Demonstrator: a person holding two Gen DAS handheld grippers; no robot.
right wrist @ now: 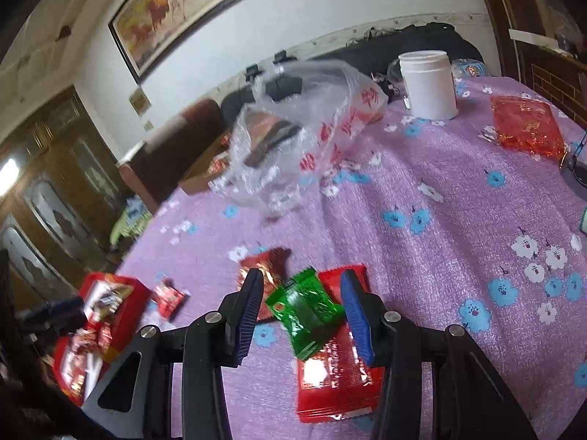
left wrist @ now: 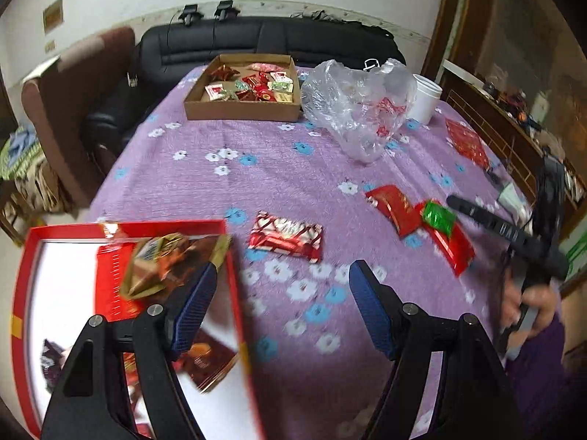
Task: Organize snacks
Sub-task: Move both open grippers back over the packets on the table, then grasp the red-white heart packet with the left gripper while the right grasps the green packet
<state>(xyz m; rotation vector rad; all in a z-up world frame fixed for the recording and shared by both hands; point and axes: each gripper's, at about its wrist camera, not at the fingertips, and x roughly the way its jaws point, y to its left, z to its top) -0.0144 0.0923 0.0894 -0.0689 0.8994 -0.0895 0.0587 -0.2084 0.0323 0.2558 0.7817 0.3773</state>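
My left gripper (left wrist: pixel 282 275) is open and empty at the right edge of a red box (left wrist: pixel 128 225) that holds brown and gold snack packets (left wrist: pixel 161 260). A red-and-white packet (left wrist: pixel 286 236) lies on the purple cloth just ahead of it. My right gripper (right wrist: pixel 302 286) is open, its fingers either side of a green packet (right wrist: pixel 306 311) that lies on a red packet (right wrist: pixel 334 370). Another red packet (right wrist: pixel 262 266) lies just beyond. The red box also shows in the right wrist view (right wrist: pixel 110 304). The right gripper shows in the left wrist view (left wrist: pixel 506 231).
A cardboard tray (left wrist: pixel 242 110) of mixed sweets stands at the table's far side. A clear plastic bag (left wrist: pixel 357 106), a white tub (right wrist: pixel 427 84) and a red foil bag (right wrist: pixel 526 128) are on the cloth. A black sofa (left wrist: pixel 256 42) stands behind.
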